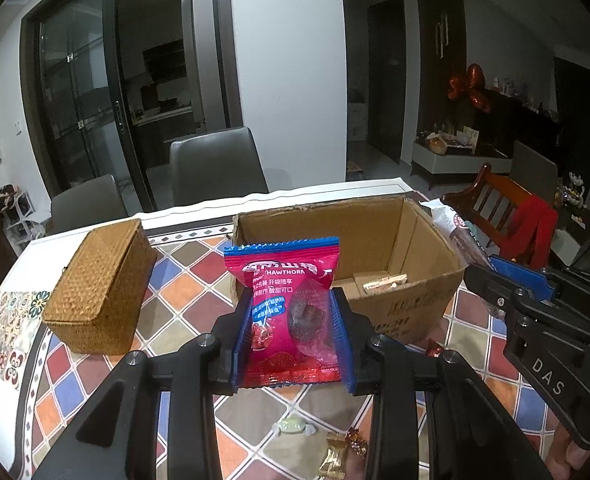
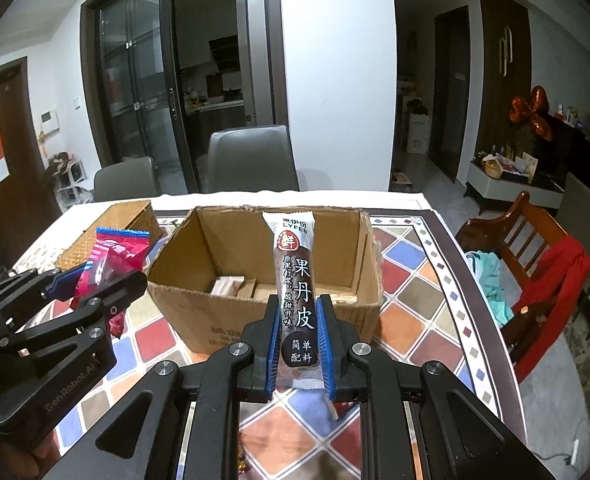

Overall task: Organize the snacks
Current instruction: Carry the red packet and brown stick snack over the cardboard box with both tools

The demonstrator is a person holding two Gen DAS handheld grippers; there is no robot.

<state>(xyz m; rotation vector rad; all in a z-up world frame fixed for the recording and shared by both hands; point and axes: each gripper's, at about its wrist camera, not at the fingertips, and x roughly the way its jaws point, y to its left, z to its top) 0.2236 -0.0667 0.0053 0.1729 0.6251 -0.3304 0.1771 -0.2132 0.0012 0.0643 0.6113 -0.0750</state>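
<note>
Left gripper (image 1: 293, 336) clamps the hawthorn packet (image 1: 291, 312), right gripper (image 2: 300, 344) the slim fruit-leather stick (image 2: 297, 292) — either could slip short of the cardboard box (image 1: 407, 304) ahead — thin wrappers

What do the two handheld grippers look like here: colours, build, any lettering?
Both are black, angular linkage frames with round silver pivot bolts and ribbed blue pads on the fingers. The left gripper shows "GenRobot.AI" on its side in the right wrist view; the right gripper shows "DAS" in the left wrist view. No cables or sleeves show.
</note>
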